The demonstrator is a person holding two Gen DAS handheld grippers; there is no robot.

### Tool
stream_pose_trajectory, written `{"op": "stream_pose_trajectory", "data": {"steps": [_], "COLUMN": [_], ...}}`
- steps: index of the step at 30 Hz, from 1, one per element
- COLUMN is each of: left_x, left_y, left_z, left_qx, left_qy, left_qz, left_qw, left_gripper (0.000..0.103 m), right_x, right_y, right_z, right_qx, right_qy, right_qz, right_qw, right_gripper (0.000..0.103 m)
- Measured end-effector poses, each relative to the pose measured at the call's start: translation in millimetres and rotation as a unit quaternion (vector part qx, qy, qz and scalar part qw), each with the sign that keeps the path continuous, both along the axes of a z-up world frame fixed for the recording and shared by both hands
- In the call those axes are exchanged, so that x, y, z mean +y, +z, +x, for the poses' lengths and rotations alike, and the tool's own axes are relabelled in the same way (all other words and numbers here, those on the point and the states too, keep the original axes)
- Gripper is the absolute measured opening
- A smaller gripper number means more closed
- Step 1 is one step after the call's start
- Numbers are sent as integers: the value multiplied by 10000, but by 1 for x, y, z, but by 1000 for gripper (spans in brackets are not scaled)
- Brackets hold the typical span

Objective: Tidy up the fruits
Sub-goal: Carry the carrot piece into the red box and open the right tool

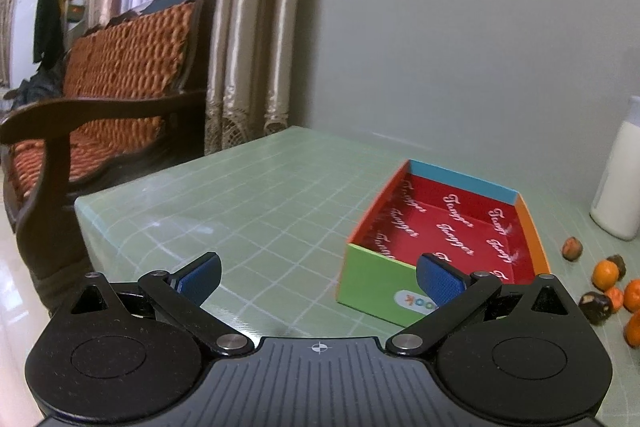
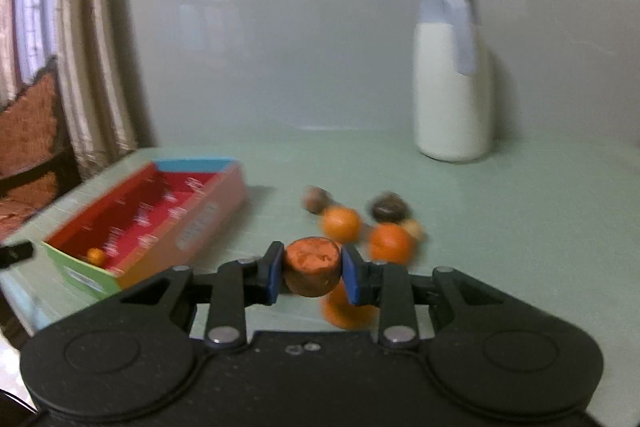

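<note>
Right gripper (image 2: 311,269) pinches a cut orange fruit (image 2: 312,265); left gripper (image 1: 318,277) spread, nothing between. Grey wall (image 1: 440,47), sofa (image 1: 120,67) at 9 o'clock, green grid table (image 1: 260,195), box (image 1: 444,227) at 3 o'clock, loose fruits (image 2: 362,227) at 12.

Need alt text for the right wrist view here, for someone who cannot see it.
The right gripper is shut on a cut orange fruit piece above a green table. Loose fruits lie beyond it, a colourful box sits to the left, and a white bottle stands behind.
</note>
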State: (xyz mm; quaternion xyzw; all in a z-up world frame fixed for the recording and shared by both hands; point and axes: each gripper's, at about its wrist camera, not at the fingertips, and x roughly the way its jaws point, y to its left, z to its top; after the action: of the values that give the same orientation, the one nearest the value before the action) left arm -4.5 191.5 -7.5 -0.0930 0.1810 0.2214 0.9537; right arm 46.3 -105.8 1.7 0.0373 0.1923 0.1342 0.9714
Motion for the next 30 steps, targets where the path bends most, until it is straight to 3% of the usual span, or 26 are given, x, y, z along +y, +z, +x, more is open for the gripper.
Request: {"op": "stream_pose_trajectory", "data": {"steps": [8,18,27,30], "left_x": [23,48,67,66], "left_y": [-3,-9,-13,-14], "left_z": [-8,-17,-24,-24], "left_qx": [-70,-97,-120,-123], "left_qy": [223,494,639,634], "left_qz": [-185,-284,-438,-433], "left_qw": [9996,9983,9969,9970], "left_gripper": [103,103,103,103], "right_x": [76,157,173,169], "right_y": [17,5,-15,-15], "right_z": [14,45,48,50], "right_qx": [-207,202,539,623], "right_qy": [890,1596,1763,1777], "right_qz": [-207,-434,-501,-375], "right_qw": [9956,9860,9816,9814], "right_gripper": [30,30,30,35]}}
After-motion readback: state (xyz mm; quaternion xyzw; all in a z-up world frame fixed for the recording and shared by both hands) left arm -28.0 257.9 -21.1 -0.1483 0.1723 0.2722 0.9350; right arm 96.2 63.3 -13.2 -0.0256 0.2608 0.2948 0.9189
